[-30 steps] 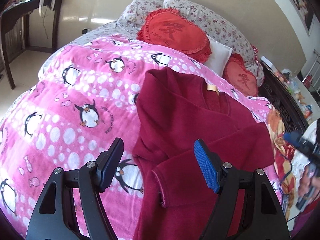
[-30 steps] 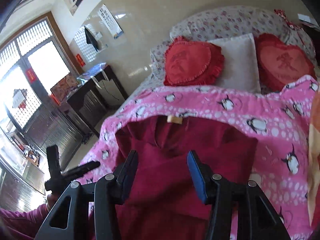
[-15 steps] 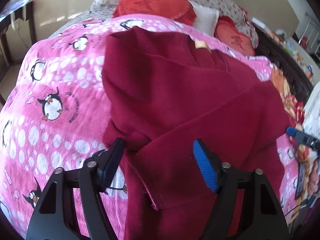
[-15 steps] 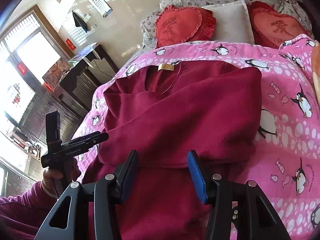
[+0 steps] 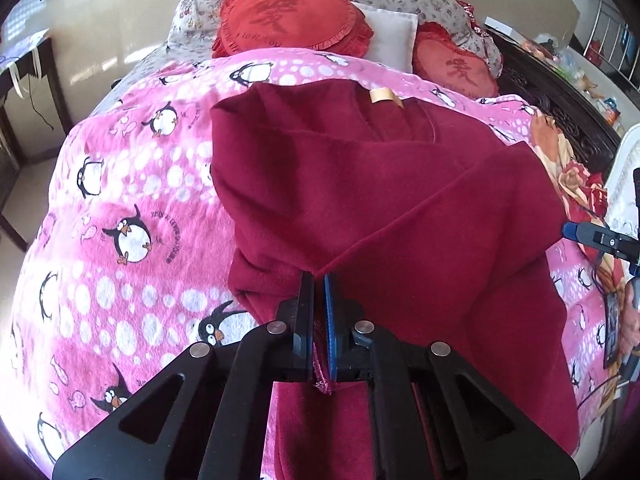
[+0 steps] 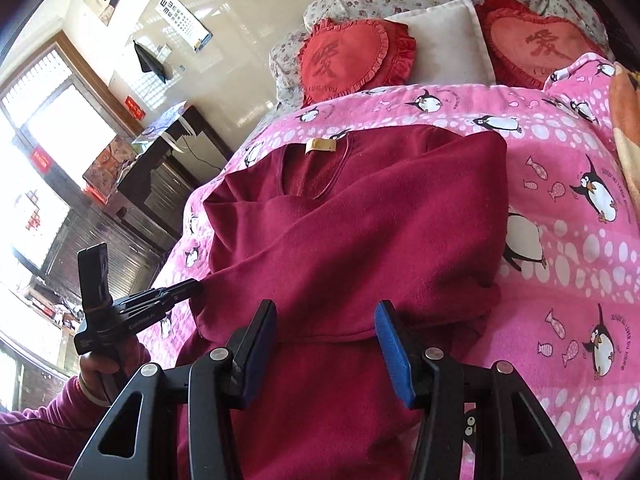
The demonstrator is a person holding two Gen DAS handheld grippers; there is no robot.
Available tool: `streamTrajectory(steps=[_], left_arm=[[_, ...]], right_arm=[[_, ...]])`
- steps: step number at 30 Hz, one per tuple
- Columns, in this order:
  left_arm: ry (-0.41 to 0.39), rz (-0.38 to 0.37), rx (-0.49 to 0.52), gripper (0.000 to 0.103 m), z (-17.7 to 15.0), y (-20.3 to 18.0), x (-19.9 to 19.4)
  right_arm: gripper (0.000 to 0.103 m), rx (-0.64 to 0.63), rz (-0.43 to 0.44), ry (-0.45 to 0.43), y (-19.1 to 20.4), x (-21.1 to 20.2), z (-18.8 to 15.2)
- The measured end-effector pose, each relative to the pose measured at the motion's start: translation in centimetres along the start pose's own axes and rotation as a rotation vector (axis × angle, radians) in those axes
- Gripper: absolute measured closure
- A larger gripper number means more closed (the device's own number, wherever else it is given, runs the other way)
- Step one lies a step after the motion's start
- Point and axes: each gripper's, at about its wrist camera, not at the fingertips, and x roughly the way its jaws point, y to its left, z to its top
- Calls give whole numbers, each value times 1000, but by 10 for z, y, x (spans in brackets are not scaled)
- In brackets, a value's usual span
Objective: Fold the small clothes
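On the left side of the bed, the left gripper (image 5: 319, 312) has just closed: a second ago its jaws stood wide on either side of the near sleeve cuff, and now they are pinched flat on a fold of the maroon sweater (image 5: 384, 200), with a scrap of hem showing below the pads. That grip suggests the next fold can begin, probably carrying this sleeve or side edge across the body. The sweater lies along the middle of the pink penguin blanket (image 5: 120, 184), neckline toward the pillows at the head of the bed, both sleeves already crossed over the chest. To the right, the right gripper (image 6: 326, 344) hovers over the lower sleeve edge with its jaws about half open, as they were a second ago, and nothing between the pads. As for writing: the tan neck label (image 6: 321, 145) is too small to read; the blanket's penguins carry curved lettering that I cannot make out; each red heart cushion (image 6: 352, 60) bears a large Chinese character; an eye chart (image 6: 185, 20) hangs on the wall.
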Motion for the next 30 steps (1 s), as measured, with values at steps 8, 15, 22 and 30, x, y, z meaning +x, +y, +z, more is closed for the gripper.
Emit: streamTrajectory(steps=[8, 15, 22, 30], left_arm=[[-55, -16, -37, 100, 17, 5, -12], [-170, 47, -67, 100, 81, 22, -22], [-72, 56, -71, 100, 85, 19, 27], [-46, 59, -64, 100, 80, 16, 45]], right_arm=[[54, 3, -11, -7, -3, -3, 0], [54, 26, -58, -83, -10, -14, 17], [54, -5, -177, -117, -12, -17, 33], [37, -289, -420, 43, -8, -13, -11]])
